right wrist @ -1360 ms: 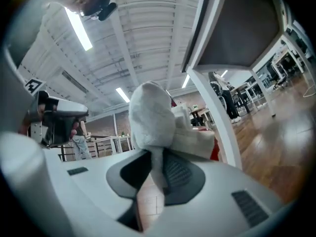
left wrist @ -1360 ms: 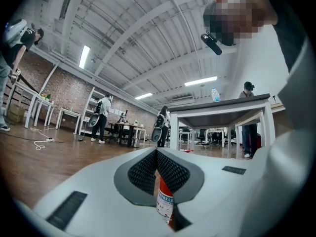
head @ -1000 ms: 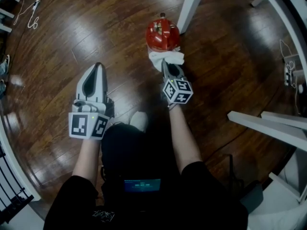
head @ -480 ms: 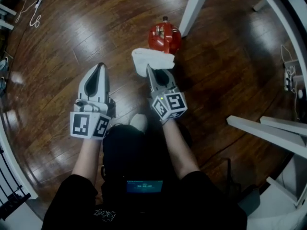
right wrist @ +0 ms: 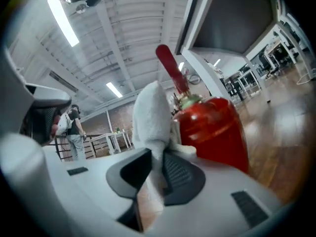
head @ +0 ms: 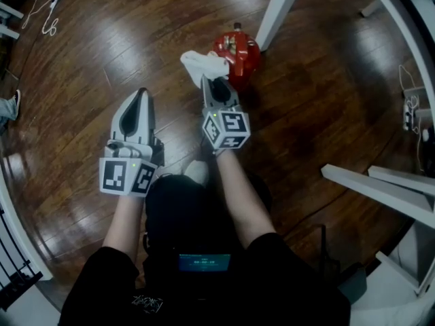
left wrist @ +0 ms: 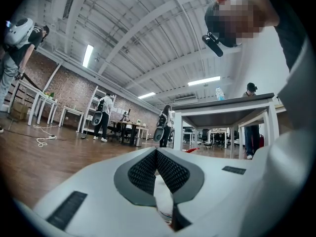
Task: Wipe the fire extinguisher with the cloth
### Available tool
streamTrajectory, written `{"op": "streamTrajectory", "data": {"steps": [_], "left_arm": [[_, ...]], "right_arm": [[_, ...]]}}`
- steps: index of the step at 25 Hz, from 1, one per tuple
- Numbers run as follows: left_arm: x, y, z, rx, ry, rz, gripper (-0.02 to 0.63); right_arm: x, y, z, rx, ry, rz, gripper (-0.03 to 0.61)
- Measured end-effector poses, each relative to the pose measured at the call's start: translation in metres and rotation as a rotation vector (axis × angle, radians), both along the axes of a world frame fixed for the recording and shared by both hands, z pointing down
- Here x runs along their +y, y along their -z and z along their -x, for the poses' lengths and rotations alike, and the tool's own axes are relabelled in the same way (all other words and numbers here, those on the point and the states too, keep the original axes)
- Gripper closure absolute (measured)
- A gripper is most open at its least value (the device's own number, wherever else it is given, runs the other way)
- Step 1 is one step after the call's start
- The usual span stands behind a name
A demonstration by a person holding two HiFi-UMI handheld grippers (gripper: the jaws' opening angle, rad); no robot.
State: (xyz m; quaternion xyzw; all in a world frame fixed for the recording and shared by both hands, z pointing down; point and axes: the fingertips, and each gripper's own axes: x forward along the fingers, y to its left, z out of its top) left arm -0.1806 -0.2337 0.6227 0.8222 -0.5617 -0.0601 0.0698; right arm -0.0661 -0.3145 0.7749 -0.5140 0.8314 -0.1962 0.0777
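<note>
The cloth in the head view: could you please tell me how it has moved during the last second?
The right gripper, shut on the cloth throughout, swung it from the near side of the fire extinguisher round to its left side. The left gripper stayed shut and idle; the extinguisher stayed standing.

Red extinguisher [head: 239, 51], white cloth [head: 201, 64], dk-brown wood floor [head: 102, 60]; left tongs [head: 141, 94], right tongs [head: 214, 84] prob. pale grey, b/w-patterned cubes.
</note>
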Motion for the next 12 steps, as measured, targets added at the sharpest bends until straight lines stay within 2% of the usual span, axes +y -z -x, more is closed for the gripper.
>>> {"op": "streamTrajectory", "data": {"steps": [5,10,12], "left_arm": [[-0.005,-0.001,-0.001,0.0,-0.009,-0.004,0.614],[-0.008,-0.006,0.007,0.001,-0.003,0.004,0.614],[-0.009,-0.007,0.008,0.0,-0.002,0.007,0.614]], "right_arm": [[0.003,-0.069,-0.009,-0.007,-0.017,0.171,0.5],[0.009,-0.12,-0.019,-0.005,-0.038,0.293,0.5],[0.016,-0.15,-0.026,-0.022,-0.057,0.38,0.5]]}}
